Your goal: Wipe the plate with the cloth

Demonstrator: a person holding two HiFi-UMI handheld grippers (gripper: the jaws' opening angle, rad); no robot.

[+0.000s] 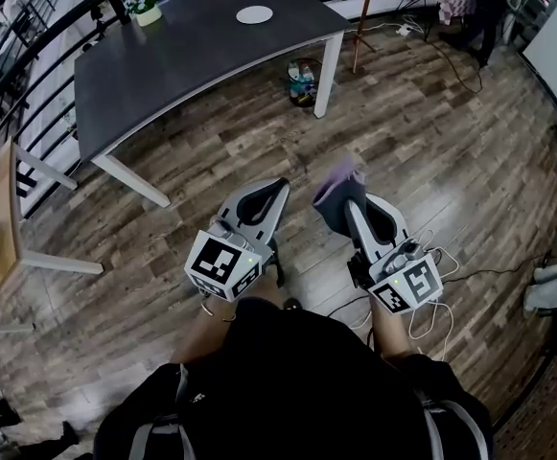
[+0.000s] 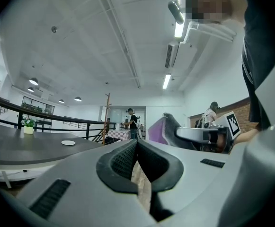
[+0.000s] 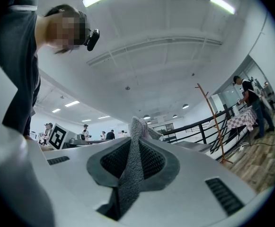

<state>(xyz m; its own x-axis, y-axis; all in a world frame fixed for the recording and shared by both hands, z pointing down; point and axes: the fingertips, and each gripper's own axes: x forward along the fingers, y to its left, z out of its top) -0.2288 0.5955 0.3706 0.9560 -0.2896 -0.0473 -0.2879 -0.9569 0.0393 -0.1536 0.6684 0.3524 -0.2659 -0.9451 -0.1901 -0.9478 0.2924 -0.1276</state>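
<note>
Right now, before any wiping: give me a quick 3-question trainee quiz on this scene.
1. Which gripper holds the cloth? A) left B) right C) neither
2. True or false: the plate lies on the dark table, and neither gripper touches it.
3. Fill in: the left gripper is shut, with ____ between its jaws.

Key
1. B: the right gripper is shut on the cloth.
2. True.
3. Nothing.
</note>
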